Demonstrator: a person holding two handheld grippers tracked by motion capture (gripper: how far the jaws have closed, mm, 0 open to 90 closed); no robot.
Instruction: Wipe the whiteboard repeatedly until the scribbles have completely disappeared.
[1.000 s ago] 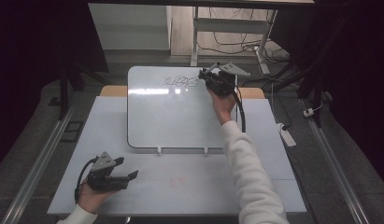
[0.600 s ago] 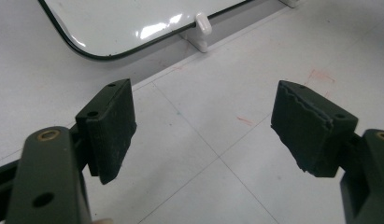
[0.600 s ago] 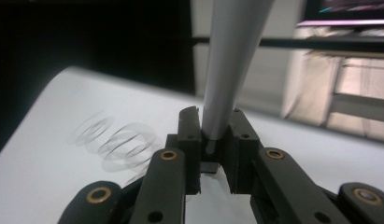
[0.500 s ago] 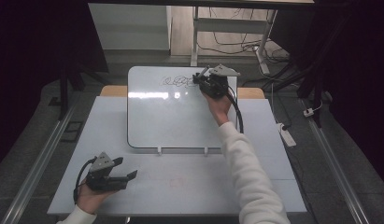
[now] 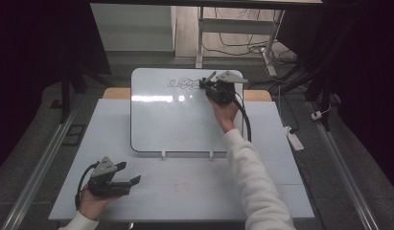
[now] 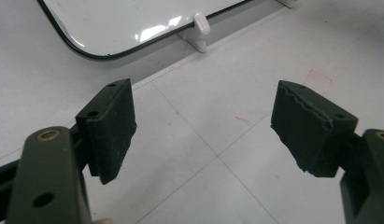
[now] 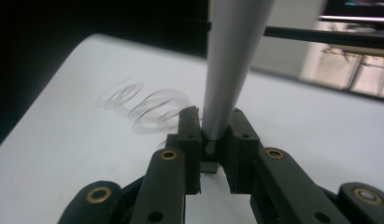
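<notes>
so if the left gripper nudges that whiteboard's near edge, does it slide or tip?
Probably slides: the whiteboard lies flat on the smooth table. Its two small white clips at the near edge may catch. Looks stiff, tipping unlikely.

dark room – grey floor, loose cables, pale table

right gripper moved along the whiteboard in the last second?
Yes. In the high view the right gripper has slid left along the whiteboard's far edge, toward the scribbles, away from the board's right corner.
</notes>
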